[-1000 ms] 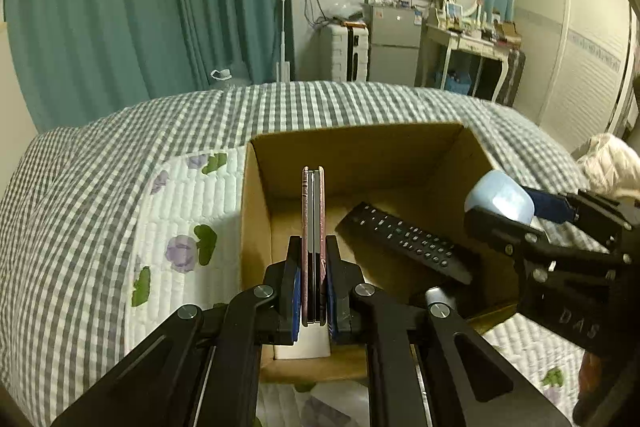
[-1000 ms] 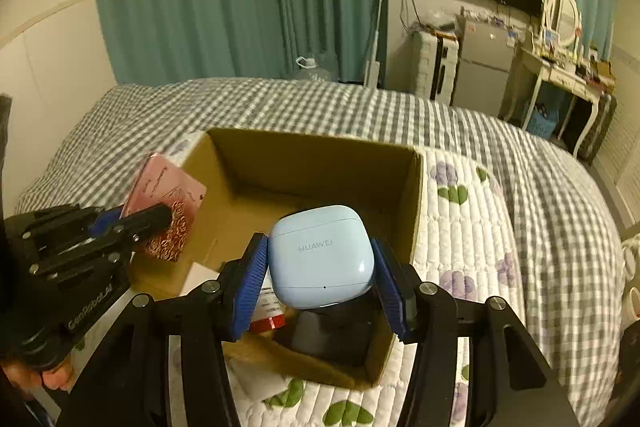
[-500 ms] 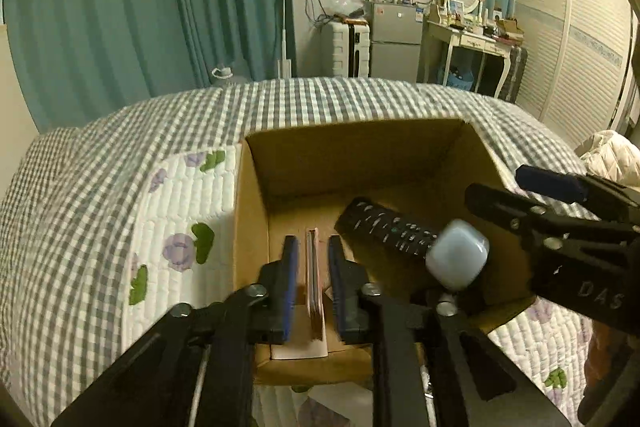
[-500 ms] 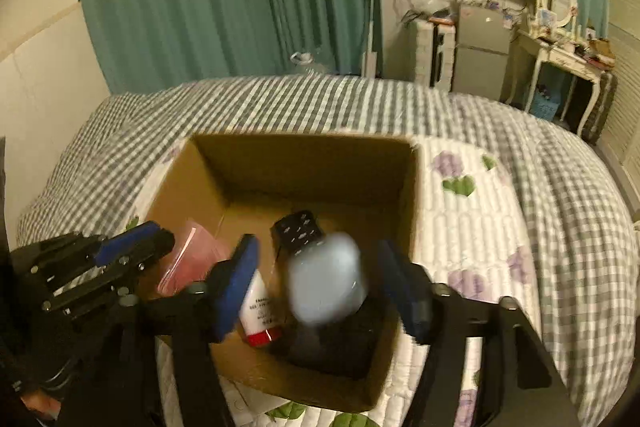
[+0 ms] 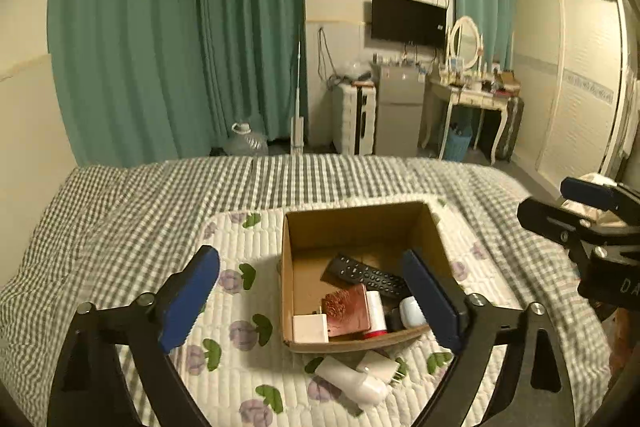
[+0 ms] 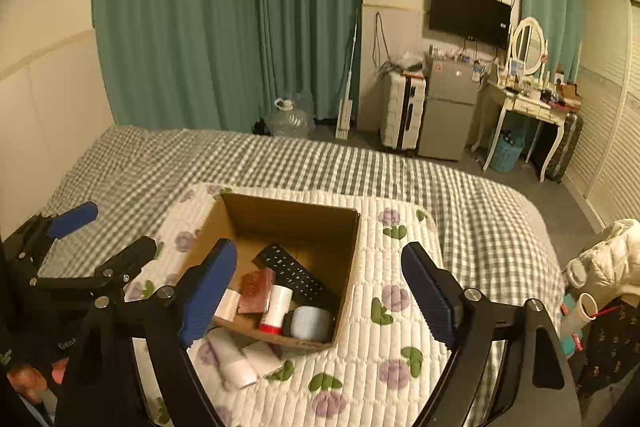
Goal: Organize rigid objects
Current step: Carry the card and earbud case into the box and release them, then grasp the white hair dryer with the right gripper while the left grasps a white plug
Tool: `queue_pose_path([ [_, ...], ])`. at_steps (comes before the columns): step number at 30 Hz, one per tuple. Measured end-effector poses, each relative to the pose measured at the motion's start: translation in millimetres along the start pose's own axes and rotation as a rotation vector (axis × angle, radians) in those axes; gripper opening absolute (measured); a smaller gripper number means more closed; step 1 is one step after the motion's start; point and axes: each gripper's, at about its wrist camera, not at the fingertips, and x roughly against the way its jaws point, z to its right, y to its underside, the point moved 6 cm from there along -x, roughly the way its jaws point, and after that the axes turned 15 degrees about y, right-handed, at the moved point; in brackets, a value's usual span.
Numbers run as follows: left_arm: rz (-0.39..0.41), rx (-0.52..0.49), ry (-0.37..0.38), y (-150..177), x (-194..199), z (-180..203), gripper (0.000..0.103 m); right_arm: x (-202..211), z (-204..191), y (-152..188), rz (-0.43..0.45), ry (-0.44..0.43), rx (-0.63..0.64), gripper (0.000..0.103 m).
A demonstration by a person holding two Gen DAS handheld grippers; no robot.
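A cardboard box point(image 5: 286, 267) point(image 6: 352, 251) sits on a floral quilt on the bed. Inside lie a black remote point(image 5: 366, 274) point(image 6: 296, 273), a pink card case point(image 5: 346, 309) point(image 6: 256, 285), a white tube with a red cap point(image 5: 376, 311) point(image 6: 276, 307), a white charger block point(image 5: 310, 327) point(image 6: 226, 303) and a pale blue earbud case point(image 5: 412, 311) point(image 6: 310, 321). My left gripper point(image 5: 312, 301) point(image 6: 102, 235) is open and empty, raised above the box. My right gripper point(image 6: 316, 293) point(image 5: 560, 201) is open and empty, also above it.
A white bottle point(image 5: 352, 383) point(image 6: 234, 363) and a white plug adapter point(image 5: 380, 365) point(image 6: 262, 353) lie on the quilt point(image 5: 240, 307) in front of the box. The checked bedspread point(image 6: 280, 163) extends beyond. A white jacket point(image 6: 608, 259) lies at the right.
The left gripper let go of the pink card case and the right let go of the blue earbud case; both now lie in the box. Both grippers opened wide and pulled back upward.
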Motion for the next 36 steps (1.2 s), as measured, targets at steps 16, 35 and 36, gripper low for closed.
queue_pose_path([
  [16,-0.028,0.022,-0.035,66,24,-38,0.103,37,-41,63,0.0,0.029,-0.021,0.103],
  [35,-0.223,0.085,-0.126,177,-64,-102,0.103,-122,-141,212,-0.314,-0.092,0.226,0.088],
  [36,-0.229,0.087,-0.132,179,-66,-104,0.103,-126,-146,215,-0.316,-0.092,0.237,0.086],
])
